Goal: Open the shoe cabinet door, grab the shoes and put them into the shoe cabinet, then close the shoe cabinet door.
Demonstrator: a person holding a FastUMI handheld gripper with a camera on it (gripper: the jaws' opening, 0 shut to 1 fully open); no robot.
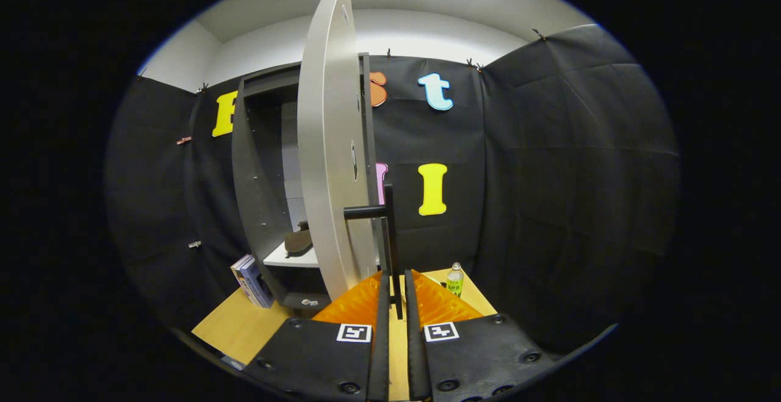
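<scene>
The gripper (396, 295) is clenching the thin black bar handle (388, 231) of the grey cabinet door (329, 146); with a brown shoe (298, 241) already shelved inside, closing remains.

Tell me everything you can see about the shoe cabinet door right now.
The shoe cabinet door is a tall, smooth, pale grey panel, seen almost edge-on and standing partly open from the dark cabinet. A black bar handle on a short post sticks out from its outer face. The tongs are closed on the handle's lower end. A dark shoe lies on the shelf behind it.
</scene>
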